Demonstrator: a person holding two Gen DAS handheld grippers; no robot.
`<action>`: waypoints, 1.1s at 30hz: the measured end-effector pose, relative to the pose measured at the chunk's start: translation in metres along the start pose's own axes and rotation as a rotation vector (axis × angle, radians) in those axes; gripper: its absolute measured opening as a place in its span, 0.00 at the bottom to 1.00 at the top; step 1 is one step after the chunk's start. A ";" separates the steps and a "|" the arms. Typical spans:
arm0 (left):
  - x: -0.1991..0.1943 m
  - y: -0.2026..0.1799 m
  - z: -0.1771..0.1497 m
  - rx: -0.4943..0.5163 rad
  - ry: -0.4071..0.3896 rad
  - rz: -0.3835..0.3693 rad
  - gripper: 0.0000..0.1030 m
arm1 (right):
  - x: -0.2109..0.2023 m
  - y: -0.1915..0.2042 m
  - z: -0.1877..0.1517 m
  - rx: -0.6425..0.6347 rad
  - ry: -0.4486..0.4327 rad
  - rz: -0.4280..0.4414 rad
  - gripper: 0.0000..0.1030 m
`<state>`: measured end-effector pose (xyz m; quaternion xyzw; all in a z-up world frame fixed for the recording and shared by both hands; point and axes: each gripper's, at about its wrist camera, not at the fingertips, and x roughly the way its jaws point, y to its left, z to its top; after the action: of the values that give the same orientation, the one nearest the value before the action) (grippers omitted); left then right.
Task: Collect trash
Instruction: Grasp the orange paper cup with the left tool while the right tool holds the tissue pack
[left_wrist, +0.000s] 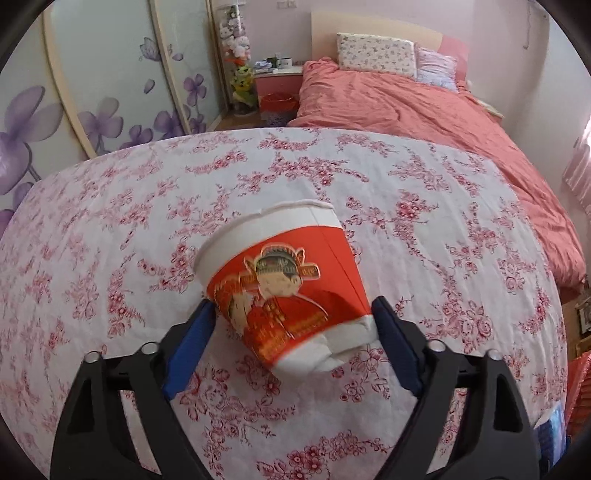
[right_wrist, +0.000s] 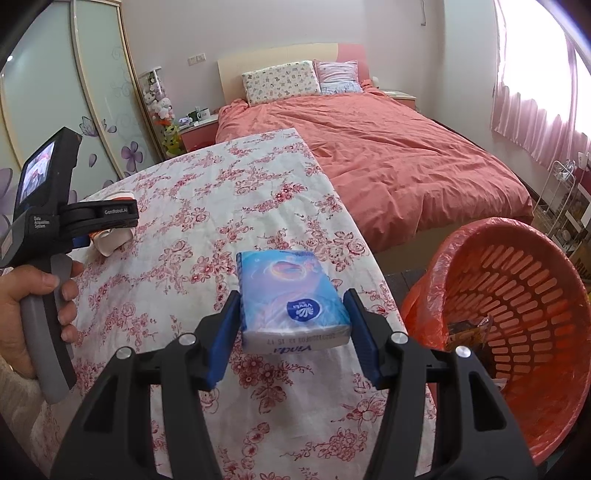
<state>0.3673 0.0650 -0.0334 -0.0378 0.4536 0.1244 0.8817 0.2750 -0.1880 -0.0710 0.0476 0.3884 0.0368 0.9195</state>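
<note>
1. Blue-padded right tool (right_wrist: 291, 325) clamps a soft plastic tissue pack (right_wrist: 291, 299) by its sides, long axis pointing away from the camera.
2. Just right of that pack, off the floral-clothed desk (right_wrist: 207, 229), stands the orange slatted basket (right_wrist: 517, 295) with a thin bag lining.
3. Well left of the pack, the left tool (left_wrist: 291, 314) brackets a crumpled, tilted paper cup (left_wrist: 284, 291); the pads seem to touch it, probably gripping.
</note>
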 end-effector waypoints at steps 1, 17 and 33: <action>-0.002 0.003 -0.002 0.000 -0.008 -0.022 0.69 | -0.001 0.000 0.000 0.000 -0.001 -0.002 0.54; -0.048 0.033 -0.041 0.126 -0.156 -0.174 0.68 | -0.023 -0.007 -0.008 0.024 -0.023 -0.012 0.52; -0.086 0.021 -0.065 0.154 -0.174 -0.265 0.69 | -0.041 -0.009 -0.039 0.036 0.047 0.019 0.51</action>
<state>0.2629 0.0575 -0.0004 -0.0187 0.3748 -0.0251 0.9266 0.2189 -0.1987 -0.0705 0.0670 0.4102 0.0398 0.9087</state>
